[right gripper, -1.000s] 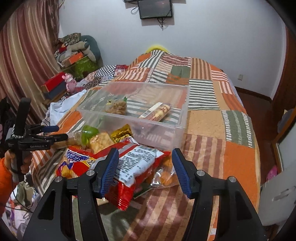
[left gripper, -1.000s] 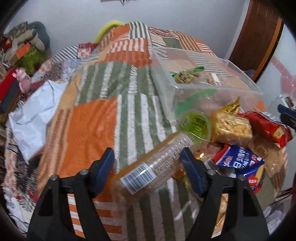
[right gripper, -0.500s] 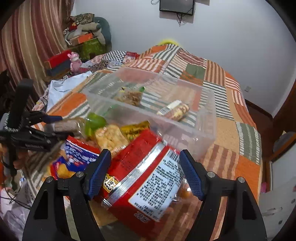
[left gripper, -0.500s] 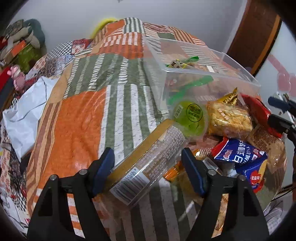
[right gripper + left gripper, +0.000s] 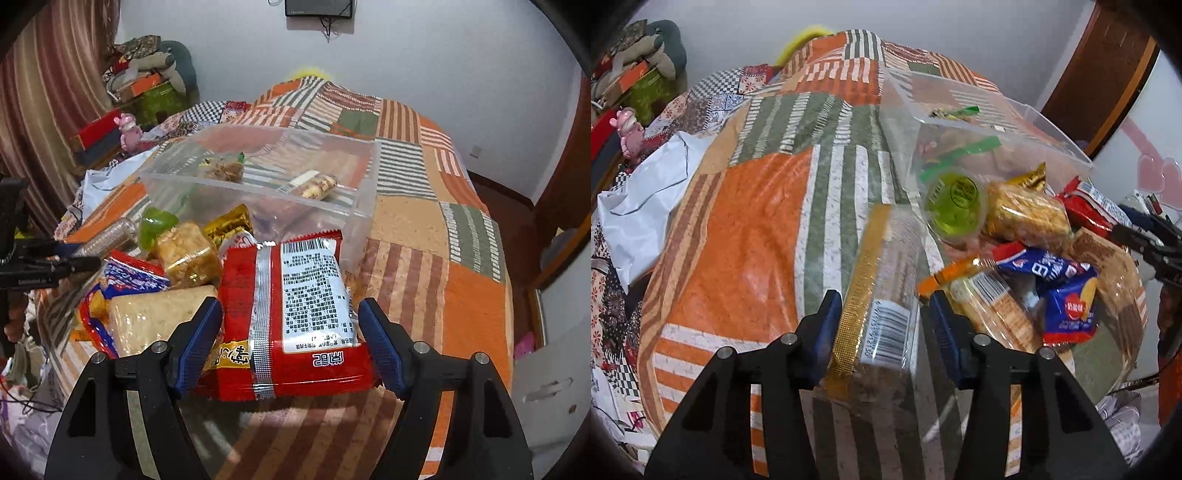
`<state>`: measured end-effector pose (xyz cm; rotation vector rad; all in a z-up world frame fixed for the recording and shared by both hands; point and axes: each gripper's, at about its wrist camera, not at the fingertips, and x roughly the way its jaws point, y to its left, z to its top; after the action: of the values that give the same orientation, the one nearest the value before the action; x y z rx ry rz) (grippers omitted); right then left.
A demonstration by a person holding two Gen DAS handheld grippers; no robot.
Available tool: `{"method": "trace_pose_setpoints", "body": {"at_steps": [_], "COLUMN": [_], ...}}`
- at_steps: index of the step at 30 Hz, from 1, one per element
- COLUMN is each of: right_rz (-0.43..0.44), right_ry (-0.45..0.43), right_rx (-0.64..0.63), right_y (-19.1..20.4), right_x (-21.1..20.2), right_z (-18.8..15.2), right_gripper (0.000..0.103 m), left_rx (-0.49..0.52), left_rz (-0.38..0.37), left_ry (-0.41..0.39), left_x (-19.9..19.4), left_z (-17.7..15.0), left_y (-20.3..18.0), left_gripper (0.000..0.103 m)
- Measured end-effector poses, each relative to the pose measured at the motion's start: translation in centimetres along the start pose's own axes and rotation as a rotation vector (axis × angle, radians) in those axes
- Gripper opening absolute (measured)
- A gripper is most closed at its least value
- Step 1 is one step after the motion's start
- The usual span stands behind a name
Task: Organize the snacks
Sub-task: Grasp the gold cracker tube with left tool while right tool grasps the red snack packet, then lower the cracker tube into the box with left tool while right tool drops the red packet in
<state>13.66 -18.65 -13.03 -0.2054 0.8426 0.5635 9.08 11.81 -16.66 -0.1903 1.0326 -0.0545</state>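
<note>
Both tools were at the pick-up step of sorting the snack pile into the bin. Nearest the left wrist camera, the left tool (image 5: 882, 325) stood with its blue ribbed pads closed in on a clear cylindrical snack tube (image 5: 882, 295) with a gold seam strip and a barcode label; whether the pads pressed it firmly could not be told. The right tool (image 5: 290, 343) straddled a red foil snack bag (image 5: 291, 317), glossy and crinkled, printed back upward, its pads at the bag's edges and seemingly clamped on it. Both packs lay at the near end of the pile on the patchwork bed quilt (image 5: 406, 266). Beyond sat a blue crisp packet (image 5: 1056, 284), a clear-wrapped golden cracker block (image 5: 186, 254) and a green-lidded cup (image 5: 955, 203). Farthest stood the clear plastic bin (image 5: 365, 192), rigid and straight-walled, already holding two small packs. The next move probably called for lifting each pack clear of the pile and carrying it over the bin's near wall; the slick film could slip.
</note>
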Motion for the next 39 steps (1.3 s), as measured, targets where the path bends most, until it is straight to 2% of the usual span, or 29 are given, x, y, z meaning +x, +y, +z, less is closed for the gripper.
{"method": "trace_pose_setpoints", "body": {"at_steps": [4,8,9,14,18,19,20,25,30,39], "right_rz": [0.007,0.044,0.055,0.039,0.015,0.011,0.011,0.023,0.022,0.014], "right_ry": [-0.008,0.039,0.046,0.056,0.037,0.033,0.034,0.013,-0.024,-0.107], "right_rx": [-0.001,0.021,0.023,-0.002,-0.015,-0.014,-0.013,0.010,0.019,0.044], "right_y": [0.0,-0.3,-0.3,0.1,0.2,0.1,0.0,-0.3,-0.4,-0.9], "right_x": [0.6,1.9,2.1,2.3,2.1,2.1,2.0,1.5,0.2,-2.5], "right_z": [0.8,0.6,0.5,0.1,0.0,0.0,-0.1,-0.2,-0.2,0.6], "right_gripper": [0.073,0.073,0.076,0.078,0.074,0.065,0.064,0.063,0.063,0.063], "left_rx": [-0.009,0.010,0.014,0.010,0.003,0.002,0.003,0.011,-0.003,0.009], "left_rz": [0.006,0.009,0.011,0.013,0.034,0.036,0.039,0.054,0.036,0.038], "left_ry": [0.029,0.012,0.008,-0.017,-0.042,-0.045,-0.047,-0.062,-0.078,-0.147], "left_x": [1.1,1.7,1.8,2.3,1.9,1.8,1.7,0.9,-0.1,-3.2], "left_z": [0.0,0.3,0.3,0.5,0.3,0.3,0.2,0.1,0.2,0.5], "left_y": [0.1,-0.1,-0.2,-0.2,-0.1,-0.1,-0.1,-0.6,-0.9,-1.7], "left_gripper": [0.049,0.049,0.050,0.050,0.041,0.040,0.039,0.036,0.036,0.036]}}
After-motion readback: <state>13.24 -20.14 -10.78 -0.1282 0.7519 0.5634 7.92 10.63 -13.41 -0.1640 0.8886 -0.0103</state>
